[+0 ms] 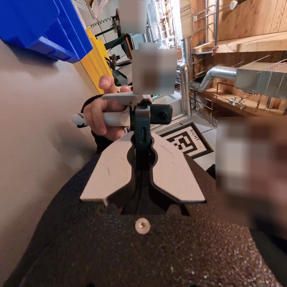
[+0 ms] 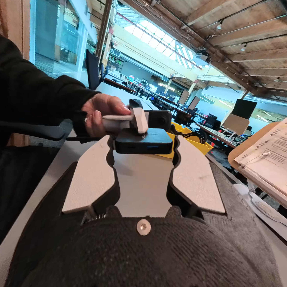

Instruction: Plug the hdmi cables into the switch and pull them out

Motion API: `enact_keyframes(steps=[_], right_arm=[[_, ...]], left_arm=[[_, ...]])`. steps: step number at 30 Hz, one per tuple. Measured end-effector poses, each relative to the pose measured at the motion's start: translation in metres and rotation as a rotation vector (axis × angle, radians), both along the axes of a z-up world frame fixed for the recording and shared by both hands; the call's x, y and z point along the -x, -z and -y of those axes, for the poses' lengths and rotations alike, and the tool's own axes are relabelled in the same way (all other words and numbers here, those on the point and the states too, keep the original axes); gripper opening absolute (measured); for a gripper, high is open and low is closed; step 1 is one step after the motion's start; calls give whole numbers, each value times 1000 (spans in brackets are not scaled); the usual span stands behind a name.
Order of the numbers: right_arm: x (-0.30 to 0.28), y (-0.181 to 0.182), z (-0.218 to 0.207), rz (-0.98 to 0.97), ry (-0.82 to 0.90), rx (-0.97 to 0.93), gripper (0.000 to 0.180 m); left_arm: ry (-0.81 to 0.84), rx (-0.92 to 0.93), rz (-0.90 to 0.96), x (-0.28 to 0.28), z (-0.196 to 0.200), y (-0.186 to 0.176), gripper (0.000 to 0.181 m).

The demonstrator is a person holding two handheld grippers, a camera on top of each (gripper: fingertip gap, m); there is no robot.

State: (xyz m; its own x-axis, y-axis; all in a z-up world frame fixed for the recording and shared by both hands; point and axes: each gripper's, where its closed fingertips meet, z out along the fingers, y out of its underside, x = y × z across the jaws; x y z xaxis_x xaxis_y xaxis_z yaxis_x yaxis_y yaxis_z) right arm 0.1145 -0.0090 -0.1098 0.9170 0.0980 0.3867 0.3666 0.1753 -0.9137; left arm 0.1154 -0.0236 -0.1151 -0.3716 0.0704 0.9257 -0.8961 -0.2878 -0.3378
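The switch (image 2: 144,144) is a small flat black box with ports along its near edge. My left gripper (image 1: 142,136) is shut on the switch (image 1: 141,155) and holds it above the white table (image 2: 139,178). One port (image 1: 142,136) faces the left wrist camera. In the right wrist view the left gripper's upper finger (image 2: 139,122) presses on the switch's top. My right gripper (image 2: 143,139) is open, its fingertips on either side of the switch, and it holds nothing. No cable is in either gripper.
A yellow bin (image 2: 194,146) with black cables (image 2: 197,135) stands just behind the switch. A blue bin (image 1: 43,28) stands beside the yellow bin (image 1: 93,62). A clipboard with papers (image 2: 264,155) is at the right. A framed marker board (image 1: 186,142) lies on the table.
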Motion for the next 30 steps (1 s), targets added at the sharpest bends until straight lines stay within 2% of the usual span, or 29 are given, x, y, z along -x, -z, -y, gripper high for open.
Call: enact_keyframes(steps=[7,12,15,17,21,30], right_arm=[[-3,0,2,-51,26,-36,74],[-19,20,7,25,120,68,75],[-27,22,11,18,161,57,80],[-25,20,10,11,155,19,79],[-21,31,-1,31,157,70,77],[-25,36,-2,-62,146,47,80]], left_arm=[[-14,-152,-6,-5,12,3,14],[-62,-367,22,-17,-1,22,14],[-75,-356,15,-22,-8,17,13],[-59,-347,4,-20,-4,17,14],[-18,-351,-17,-15,14,22,14],[-47,-353,-46,-21,16,28,14]])
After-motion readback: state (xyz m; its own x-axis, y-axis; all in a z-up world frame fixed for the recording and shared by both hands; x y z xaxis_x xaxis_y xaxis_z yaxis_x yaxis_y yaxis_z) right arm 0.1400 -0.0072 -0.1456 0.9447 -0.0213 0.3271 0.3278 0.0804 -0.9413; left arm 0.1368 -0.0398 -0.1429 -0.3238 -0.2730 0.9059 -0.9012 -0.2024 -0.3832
